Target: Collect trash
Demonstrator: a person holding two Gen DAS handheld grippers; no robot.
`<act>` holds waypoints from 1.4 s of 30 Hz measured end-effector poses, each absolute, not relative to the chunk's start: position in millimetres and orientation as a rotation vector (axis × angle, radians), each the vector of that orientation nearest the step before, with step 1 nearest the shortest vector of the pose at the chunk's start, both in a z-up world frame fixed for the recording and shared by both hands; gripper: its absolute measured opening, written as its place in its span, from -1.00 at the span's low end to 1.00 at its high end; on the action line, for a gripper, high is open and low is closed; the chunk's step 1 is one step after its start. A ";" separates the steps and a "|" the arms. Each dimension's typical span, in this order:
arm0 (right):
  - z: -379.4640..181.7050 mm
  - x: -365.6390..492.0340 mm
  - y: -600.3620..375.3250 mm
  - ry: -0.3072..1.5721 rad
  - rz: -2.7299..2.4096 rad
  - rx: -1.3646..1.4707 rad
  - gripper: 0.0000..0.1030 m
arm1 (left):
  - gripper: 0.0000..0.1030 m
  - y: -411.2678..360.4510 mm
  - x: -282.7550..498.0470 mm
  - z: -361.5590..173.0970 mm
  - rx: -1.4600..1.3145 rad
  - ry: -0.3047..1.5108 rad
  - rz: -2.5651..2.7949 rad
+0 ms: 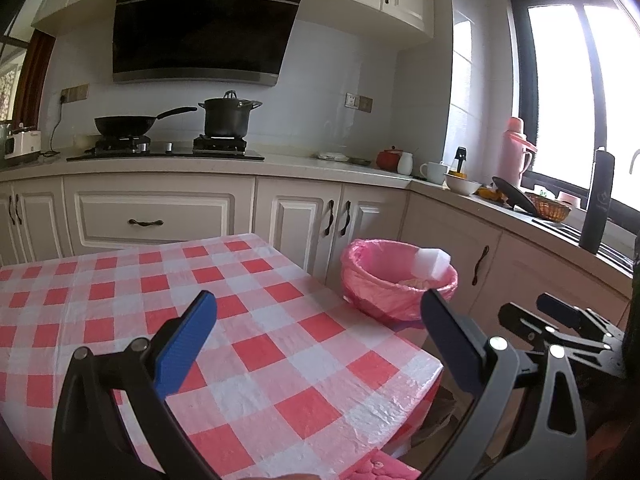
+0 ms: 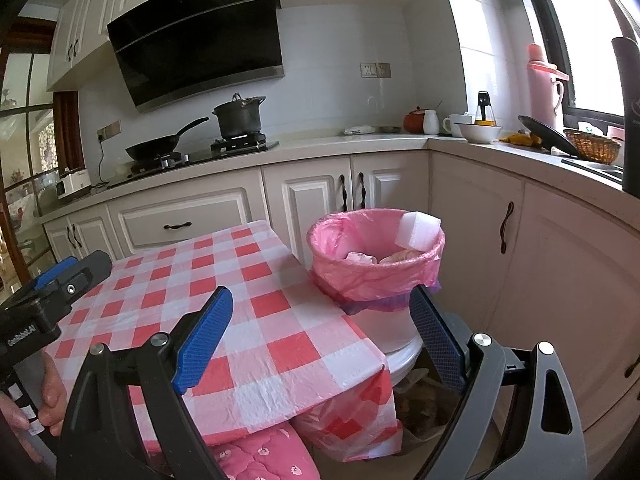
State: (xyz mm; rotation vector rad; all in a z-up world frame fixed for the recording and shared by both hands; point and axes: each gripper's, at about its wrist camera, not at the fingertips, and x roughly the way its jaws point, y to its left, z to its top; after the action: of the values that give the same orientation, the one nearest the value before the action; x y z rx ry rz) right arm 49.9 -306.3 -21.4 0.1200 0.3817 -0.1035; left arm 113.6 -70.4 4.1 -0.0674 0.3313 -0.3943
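Note:
A white bin lined with a pink bag (image 2: pixel 376 268) (image 1: pixel 396 284) stands on the floor by the table's far right corner. A white foam block (image 2: pixel 418 230) (image 1: pixel 434 262) leans on its inner rim, with crumpled scraps (image 2: pixel 362 258) beneath. My right gripper (image 2: pixel 320 320) is open and empty, hovering over the table's right edge just short of the bin. My left gripper (image 1: pixel 318 322) is also open, with nothing between its blue pads, above the red-and-white checked tablecloth (image 1: pixel 240 320) (image 2: pixel 224 280). The left gripper's body (image 2: pixel 52 292) shows at the right wrist view's left edge, held by a hand (image 2: pixel 44 400).
White cabinets (image 1: pixel 152 220) run behind the table and along the right. The counter carries a hob with a wok (image 1: pixel 124 124) and a pot (image 1: pixel 228 118), cups, a bowl (image 1: pixel 462 186), a basket (image 1: pixel 550 206) and a pink thermos (image 1: pixel 514 152). A pink cushioned stool (image 2: pixel 264 456) sits below the table.

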 end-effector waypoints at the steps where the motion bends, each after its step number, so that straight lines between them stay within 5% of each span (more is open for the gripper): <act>1: -21.2 49.8 -306.5 0.380 -0.104 0.120 0.64 | 0.91 -69.5 113.9 3.6 -0.063 0.330 -0.389; 42: 0.7 16.1 -292.4 0.275 -0.155 -0.008 0.64 | 0.91 -73.9 103.1 -7.5 -0.022 0.236 -0.464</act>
State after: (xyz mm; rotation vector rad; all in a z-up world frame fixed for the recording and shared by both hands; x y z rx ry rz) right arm 16.1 -292.4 0.7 -0.0084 0.2753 -0.1548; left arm 103.1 -73.9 -7.5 -0.0224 0.2356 -0.4641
